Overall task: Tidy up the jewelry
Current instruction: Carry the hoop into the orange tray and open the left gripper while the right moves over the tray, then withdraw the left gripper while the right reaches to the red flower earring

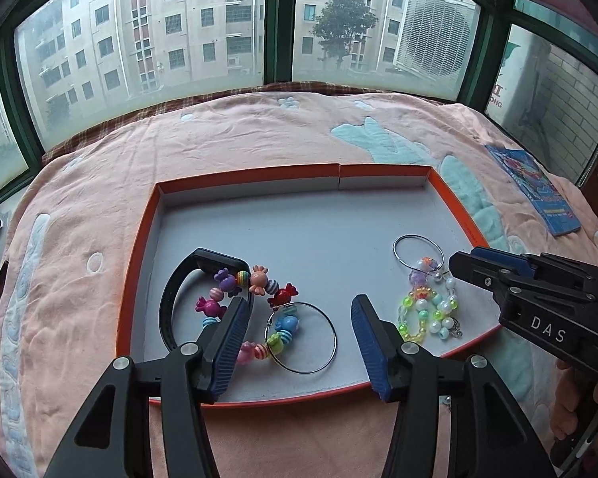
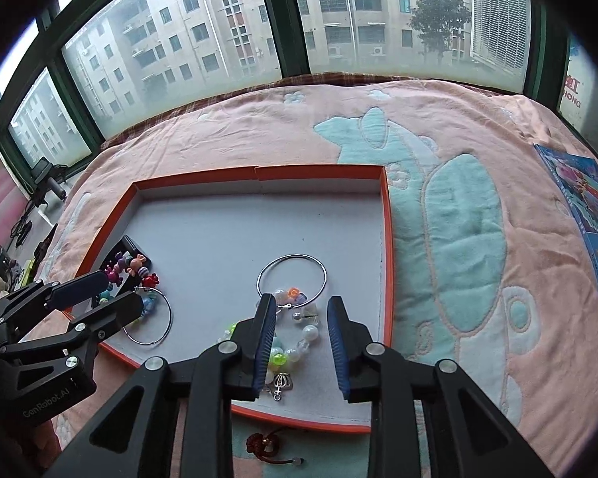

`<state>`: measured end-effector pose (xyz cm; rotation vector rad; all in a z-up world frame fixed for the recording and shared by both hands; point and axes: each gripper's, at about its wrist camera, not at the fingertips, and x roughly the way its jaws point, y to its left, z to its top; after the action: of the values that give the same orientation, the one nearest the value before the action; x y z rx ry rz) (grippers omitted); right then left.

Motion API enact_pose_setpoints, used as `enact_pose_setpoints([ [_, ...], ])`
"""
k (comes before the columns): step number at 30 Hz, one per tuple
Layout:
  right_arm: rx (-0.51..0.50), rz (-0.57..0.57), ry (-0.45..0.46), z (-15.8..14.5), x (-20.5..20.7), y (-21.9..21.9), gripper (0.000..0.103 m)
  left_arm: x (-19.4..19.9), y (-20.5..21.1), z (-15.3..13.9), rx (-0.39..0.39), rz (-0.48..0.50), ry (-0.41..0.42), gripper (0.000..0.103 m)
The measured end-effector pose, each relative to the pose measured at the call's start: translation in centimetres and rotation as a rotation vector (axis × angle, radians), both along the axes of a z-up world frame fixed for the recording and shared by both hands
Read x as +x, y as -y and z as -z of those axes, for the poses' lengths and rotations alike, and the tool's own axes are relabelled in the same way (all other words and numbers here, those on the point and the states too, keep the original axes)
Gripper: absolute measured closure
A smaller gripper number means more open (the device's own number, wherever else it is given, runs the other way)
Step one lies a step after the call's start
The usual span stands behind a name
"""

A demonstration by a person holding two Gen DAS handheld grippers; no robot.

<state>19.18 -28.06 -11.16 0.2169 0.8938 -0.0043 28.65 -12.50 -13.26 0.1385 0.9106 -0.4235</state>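
Left wrist view: left gripper open over the candy bead bracelet, right gripper open above the pearl bracelet, nothing held. Both strands already lie in the orange tray; a red charm outside looks left. Pearl strand runs toward the camera.

In your tray on the blanket: candy bracelet left, bead bracelet right; book outside, right.
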Motion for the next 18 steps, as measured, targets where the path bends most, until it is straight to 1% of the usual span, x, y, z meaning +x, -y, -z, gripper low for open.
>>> enact_pose_setpoints([
  [1, 0.0, -0.005, 0.006, -0.2, -0.2, 0.0, 0.068, -0.3, -0.1, -0.2, -0.003, 0.0, 0.0, 0.045],
  [5, -0.029, -0.022, 0.026, -1.2, -1.0, -0.4, 0.064, -1.4, -0.8, -1.2, 0.0, -0.01, 0.014, 0.044],
  [6, -0.035, -0.026, 0.031, -1.4, -1.4, -0.5, 0.062, -1.8, -1.1, -1.6, 0.003, -0.014, 0.017, 0.042],
  [8, -0.046, -0.033, 0.039, -1.8, -2.1, -0.8, 0.061, -2.6, -1.6, -2.2, 0.006, -0.02, 0.027, 0.041],
  [10, -0.055, -0.041, 0.042, -2.1, -3.0, -1.0, 0.056, -3.5, -2.3, -2.8, 0.006, -0.027, 0.036, 0.041],
  [14, -0.058, -0.048, 0.037, -1.9, -4.6, -1.4, 0.056, -5.4, -3.7, -3.8, 0.002, -0.043, 0.046, 0.039],
  [18, -0.058, -0.059, 0.016, -1.0, -6.1, -1.8, 0.056, -7.5, -5.0, -4.1, 0.006, -0.046, 0.047, 0.039],
])
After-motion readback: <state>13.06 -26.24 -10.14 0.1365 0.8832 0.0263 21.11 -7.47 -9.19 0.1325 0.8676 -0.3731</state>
